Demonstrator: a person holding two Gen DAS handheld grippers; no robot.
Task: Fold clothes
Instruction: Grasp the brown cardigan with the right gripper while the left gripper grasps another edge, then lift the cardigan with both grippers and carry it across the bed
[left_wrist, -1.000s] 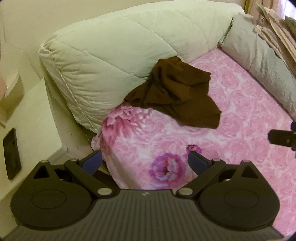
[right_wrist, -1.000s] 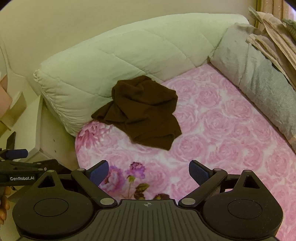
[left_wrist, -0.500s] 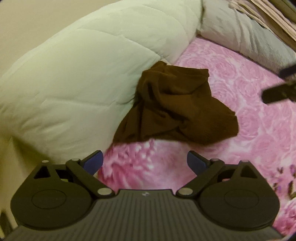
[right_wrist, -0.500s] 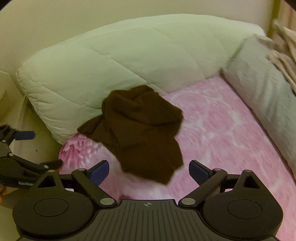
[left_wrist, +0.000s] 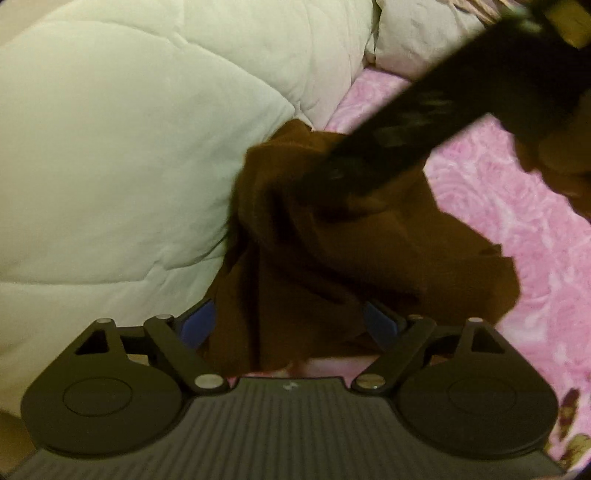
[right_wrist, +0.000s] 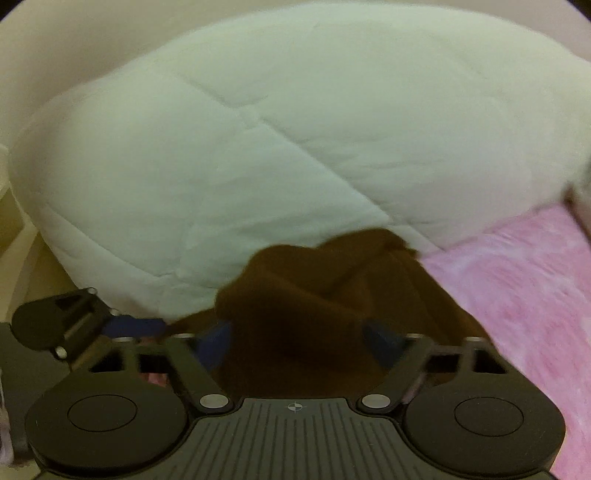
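Observation:
A crumpled dark brown garment (left_wrist: 332, 258) lies on the pink floral sheet (left_wrist: 524, 229), against a big quilted pillow. My left gripper (left_wrist: 288, 323) is low over the garment's near edge, jaws closing, brown cloth between the blue pads but not pinched. The blurred dark body of the right tool (left_wrist: 443, 110) crosses from the upper right onto the garment's top, with a hand (left_wrist: 554, 162) behind it. In the right wrist view my right gripper (right_wrist: 297, 339) is down on the garment (right_wrist: 325, 295), jaws closing, cloth between them. One blue finger of the left gripper (right_wrist: 136, 326) shows at the left.
The pale green quilted pillow (right_wrist: 295, 129) fills the back and left, close behind the garment. A grey pillow (left_wrist: 417, 37) lies at the far end. Pink sheet (right_wrist: 524, 288) stretches to the right. A pale furniture edge (right_wrist: 14, 229) stands at the far left.
Both grippers have dropped and closed in on the brown garment, which now lies between each pair of jaws. The right tool has swung across into the left wrist view. Both jaws have narrowed slightly.

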